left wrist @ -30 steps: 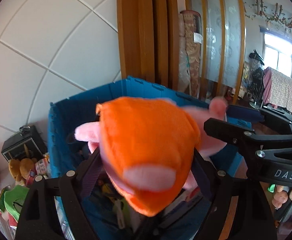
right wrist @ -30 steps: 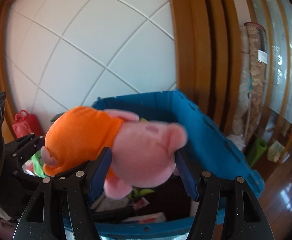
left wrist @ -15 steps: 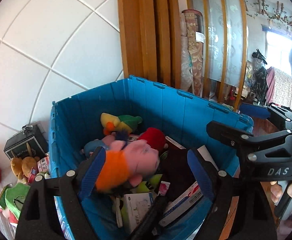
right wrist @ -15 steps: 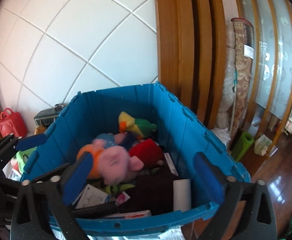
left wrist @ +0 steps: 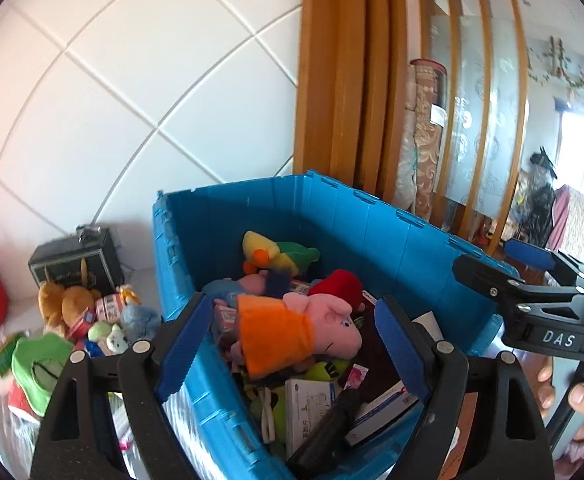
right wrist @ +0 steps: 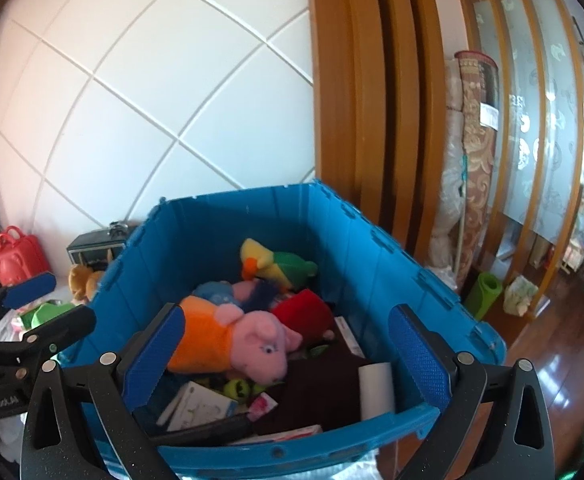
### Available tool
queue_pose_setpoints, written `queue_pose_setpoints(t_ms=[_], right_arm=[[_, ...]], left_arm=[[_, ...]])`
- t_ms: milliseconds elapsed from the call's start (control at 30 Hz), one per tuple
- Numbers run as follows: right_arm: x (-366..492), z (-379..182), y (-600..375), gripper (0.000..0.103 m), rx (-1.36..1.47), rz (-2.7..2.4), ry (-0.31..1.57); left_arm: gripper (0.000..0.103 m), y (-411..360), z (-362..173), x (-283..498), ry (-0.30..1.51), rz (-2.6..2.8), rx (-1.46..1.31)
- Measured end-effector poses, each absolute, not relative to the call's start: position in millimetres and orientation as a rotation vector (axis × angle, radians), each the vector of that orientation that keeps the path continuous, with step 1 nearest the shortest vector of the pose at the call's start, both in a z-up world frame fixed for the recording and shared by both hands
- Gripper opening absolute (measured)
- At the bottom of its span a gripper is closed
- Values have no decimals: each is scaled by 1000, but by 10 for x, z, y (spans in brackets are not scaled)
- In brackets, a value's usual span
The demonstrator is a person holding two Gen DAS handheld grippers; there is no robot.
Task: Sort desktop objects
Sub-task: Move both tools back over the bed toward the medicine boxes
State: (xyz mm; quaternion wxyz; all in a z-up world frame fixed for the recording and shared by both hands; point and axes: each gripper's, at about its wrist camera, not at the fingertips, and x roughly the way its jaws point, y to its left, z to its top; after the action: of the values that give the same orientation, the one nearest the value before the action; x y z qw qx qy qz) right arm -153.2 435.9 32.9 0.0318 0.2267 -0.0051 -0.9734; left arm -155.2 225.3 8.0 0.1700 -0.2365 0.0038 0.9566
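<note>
A pink pig plush in an orange dress (left wrist: 292,330) lies inside the blue plastic crate (left wrist: 376,216), on top of other toys and boxes; it also shows in the right wrist view (right wrist: 231,340), in the crate (right wrist: 364,240). My left gripper (left wrist: 292,344) is open and empty above the crate's near edge. My right gripper (right wrist: 287,356) is open and empty, also above the crate's near rim. Each gripper shows at the edge of the other's view.
In the crate lie a yellow-green plush (right wrist: 275,264), a red plush (right wrist: 304,312), a white roll (right wrist: 376,392) and small boxes (left wrist: 308,404). Left of the crate are plush toys (left wrist: 71,304), a dark box (left wrist: 75,256) and a red bag (right wrist: 15,260). A wooden partition (right wrist: 352,100) stands behind.
Both grippers held the pig plush together a second ago. They opened, and the plush dropped into the crate, where it now lies still.
</note>
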Motion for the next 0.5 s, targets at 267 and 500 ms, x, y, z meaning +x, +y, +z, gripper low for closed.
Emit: queue_pose_setpoints(t_ms=[267, 500], right_arm=[[-1401, 374, 3707, 103, 569, -2898, 43], [-1344, 362, 2894, 103, 503, -2764, 93]], left_arm=[[84, 1520, -4, -1423, -136, 2819, -711], [84, 596, -180, -1288, -239, 2937, -730]])
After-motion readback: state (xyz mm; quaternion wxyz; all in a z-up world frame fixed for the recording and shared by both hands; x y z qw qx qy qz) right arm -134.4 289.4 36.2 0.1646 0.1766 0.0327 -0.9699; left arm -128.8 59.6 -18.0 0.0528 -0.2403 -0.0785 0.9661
